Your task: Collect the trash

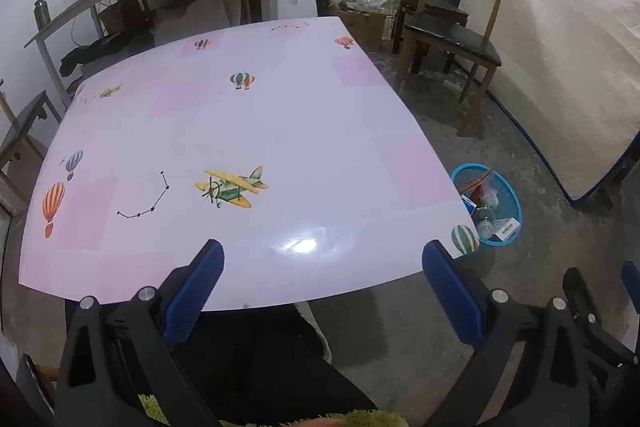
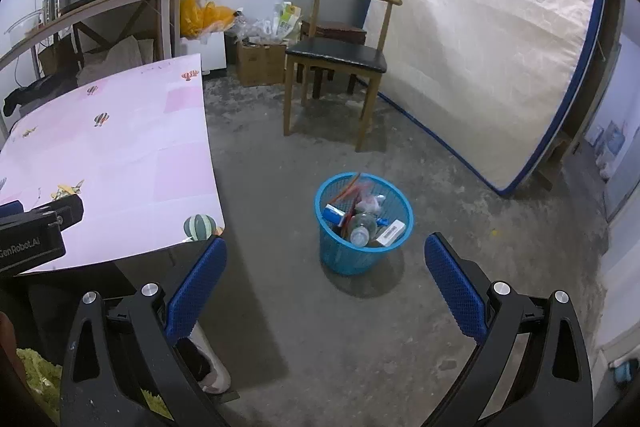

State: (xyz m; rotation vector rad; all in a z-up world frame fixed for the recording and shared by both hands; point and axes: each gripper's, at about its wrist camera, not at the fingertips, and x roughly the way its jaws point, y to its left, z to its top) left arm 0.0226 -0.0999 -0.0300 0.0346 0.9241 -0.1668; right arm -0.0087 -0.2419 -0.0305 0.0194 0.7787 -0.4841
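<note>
Blue mesh wastebasket sitting on the concrete floor just beside the pink table's corner, holding a clear bottle, white box and wrappers, left gripper hovering spread and empty above the tabletop, right gripper spread, holding nothing, hanging above the floor.

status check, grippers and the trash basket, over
Left hand-held gripper open, empty, over the table. Right hand-held gripper open, empty, facing the blue basket on the floor. Basket holds bottle and wrappers. Nothing blocking it.

"GenRobot.AI" in white on black body of left gripper; other labels unreadable
</note>
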